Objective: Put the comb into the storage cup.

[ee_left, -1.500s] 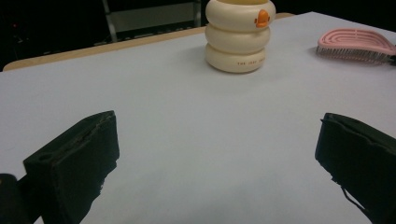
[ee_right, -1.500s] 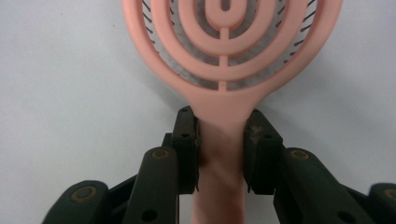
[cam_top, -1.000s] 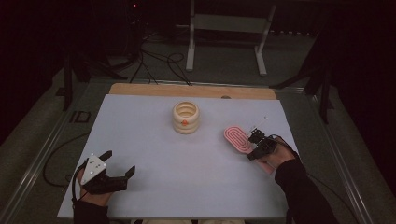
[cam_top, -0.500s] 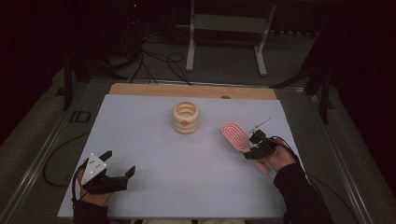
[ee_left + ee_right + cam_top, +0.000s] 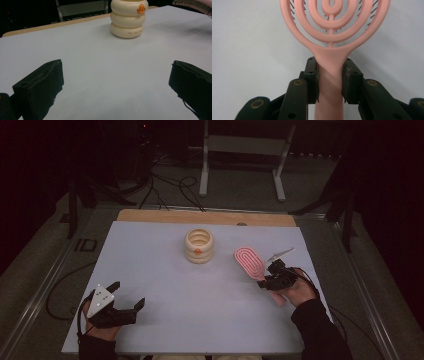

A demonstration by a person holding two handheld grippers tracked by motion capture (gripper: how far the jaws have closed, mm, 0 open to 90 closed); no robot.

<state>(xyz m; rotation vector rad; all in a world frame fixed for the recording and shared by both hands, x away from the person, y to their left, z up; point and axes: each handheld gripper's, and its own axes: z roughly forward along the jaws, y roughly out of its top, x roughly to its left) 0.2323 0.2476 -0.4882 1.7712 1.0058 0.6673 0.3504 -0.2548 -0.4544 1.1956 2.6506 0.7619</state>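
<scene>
Black jaws spread wide, the left gripper rests empty on the bench's near-left part. A cream ribbed pot stands mid-bench. At right, the right gripper clamps the pink hairbrush by its handle, above the bench.

A pale white-topped bench with a bare wooden strip along its far edge stands on a grey floor. Beyond it, black cables trail past a grey metal stand, and the surrounding room is dark.
</scene>
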